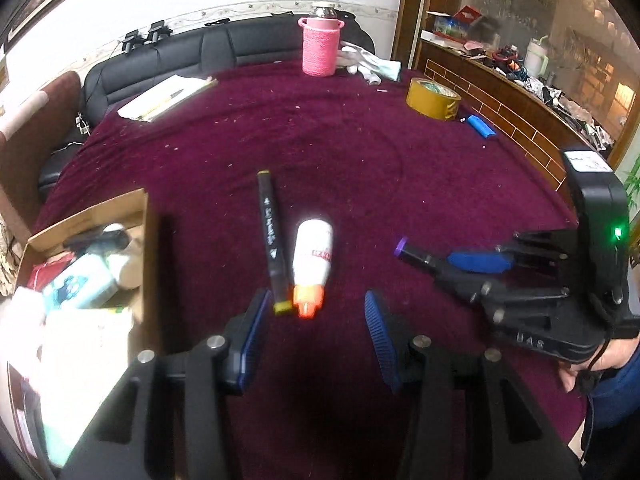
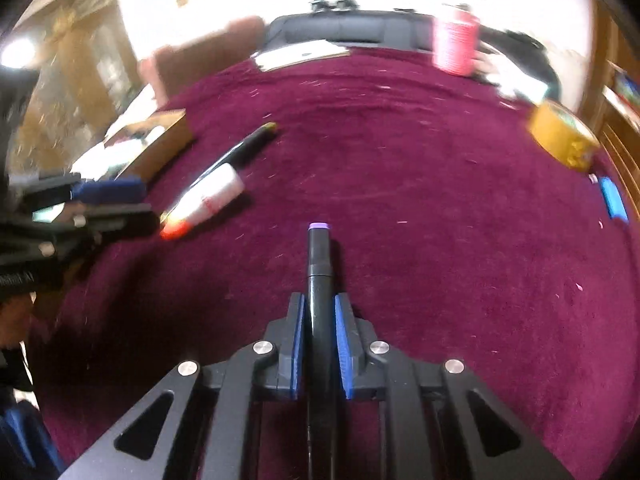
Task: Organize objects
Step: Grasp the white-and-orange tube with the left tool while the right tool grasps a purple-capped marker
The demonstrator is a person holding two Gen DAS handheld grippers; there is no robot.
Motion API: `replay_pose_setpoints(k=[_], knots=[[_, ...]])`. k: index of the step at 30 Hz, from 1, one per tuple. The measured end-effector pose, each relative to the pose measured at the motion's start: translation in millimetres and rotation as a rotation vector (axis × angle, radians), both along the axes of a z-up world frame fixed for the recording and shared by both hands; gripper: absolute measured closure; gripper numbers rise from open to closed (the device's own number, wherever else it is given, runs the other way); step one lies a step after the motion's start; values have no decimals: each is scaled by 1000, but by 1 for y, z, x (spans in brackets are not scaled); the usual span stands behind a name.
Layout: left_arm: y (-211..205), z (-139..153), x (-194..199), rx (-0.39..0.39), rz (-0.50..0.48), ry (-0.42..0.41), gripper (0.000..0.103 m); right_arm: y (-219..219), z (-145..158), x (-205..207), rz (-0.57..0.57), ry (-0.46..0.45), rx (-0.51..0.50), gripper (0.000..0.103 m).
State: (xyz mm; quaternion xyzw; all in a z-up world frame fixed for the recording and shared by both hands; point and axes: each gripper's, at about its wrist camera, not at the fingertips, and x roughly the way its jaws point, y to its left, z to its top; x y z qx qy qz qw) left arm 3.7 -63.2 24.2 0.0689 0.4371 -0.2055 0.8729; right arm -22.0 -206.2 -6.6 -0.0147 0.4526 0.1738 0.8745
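- Left tongs (image 1: pixel 316 320) spread wide over glue bottle (image 1: pixel 312 258) & black marker (image 1: pixel 273 240) (side by side).
- Right tongs (image 1: pixel 444 264) clamp purple-capped marker (image 1: pixel 412 254).
- Cardboard box (image 1: pixel 100 216) on desk's (image 1: pixel 340 152) left.

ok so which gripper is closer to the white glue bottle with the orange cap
Left. The left gripper is open just short of the glue bottle, its orange cap pointing into the gap. The right gripper is off to the bottle's right, shut on a purple-capped marker.
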Motion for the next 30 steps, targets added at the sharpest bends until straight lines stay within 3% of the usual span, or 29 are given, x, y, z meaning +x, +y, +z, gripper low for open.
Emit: replay_pose_setpoints(k=[5,12,16,21,30], knots=[[-12,-11,20,12,2,28,56,-26,3,5,-91,1,90,87],[-25,-31,46,38,14,54,58,-30,2,8,-104,16,106,87],[-26,-40,57,26,37,58,73,-26,1,6,-100,8,96,87],[-30,-41,48,73,63,27,77,-24,0,5,-93,-3,78,87],[-42,-43,18,68,28,12,77,-17,1,1,-86,-24,27,87]])
